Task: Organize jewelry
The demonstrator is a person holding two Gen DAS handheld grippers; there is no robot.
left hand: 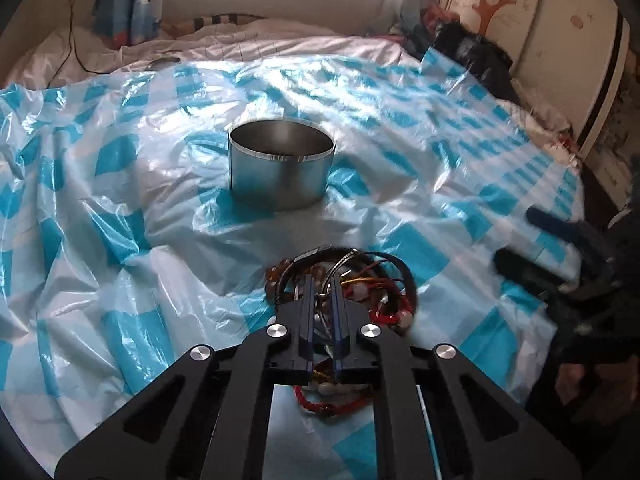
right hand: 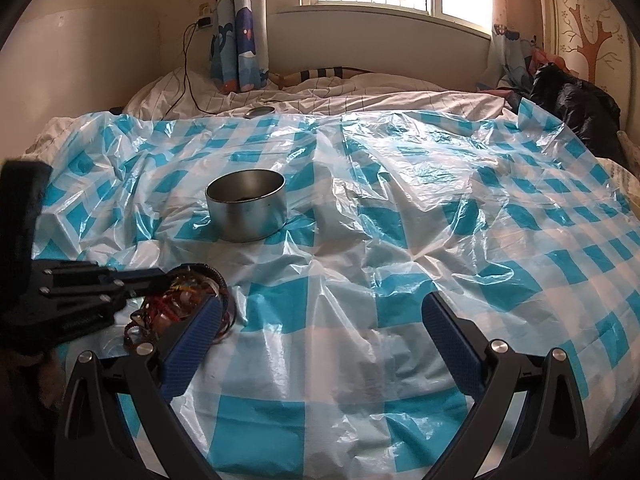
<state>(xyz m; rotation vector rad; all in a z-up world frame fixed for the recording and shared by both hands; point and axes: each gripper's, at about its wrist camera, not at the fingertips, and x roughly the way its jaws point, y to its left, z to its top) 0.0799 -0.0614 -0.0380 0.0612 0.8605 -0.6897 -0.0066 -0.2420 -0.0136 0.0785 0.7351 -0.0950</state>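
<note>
A tangle of bracelets and cords point(left hand: 374, 280), red, brown and black, lies on the checked plastic sheet near the front. My left gripper point(left hand: 322, 286) is sunk into the pile. Its fingers stand almost together with thin strands pinched between them. In the right wrist view the same pile point(right hand: 180, 300) lies at the lower left, with the left gripper point(right hand: 160, 276) coming in from the left. An open round metal tin point(left hand: 282, 164) point(right hand: 246, 206) stands upright beyond the pile, something dark in its bottom. My right gripper point(right hand: 320, 299) is open over bare sheet, right of the pile.
The blue and white plastic sheet point(right hand: 400, 240) lies crumpled over a bed. A round metal lid point(right hand: 260, 112) rests at its far edge. Black clothing point(right hand: 572, 96) is heaped at the back right. A black cable point(right hand: 186, 80) runs down from a wall plug.
</note>
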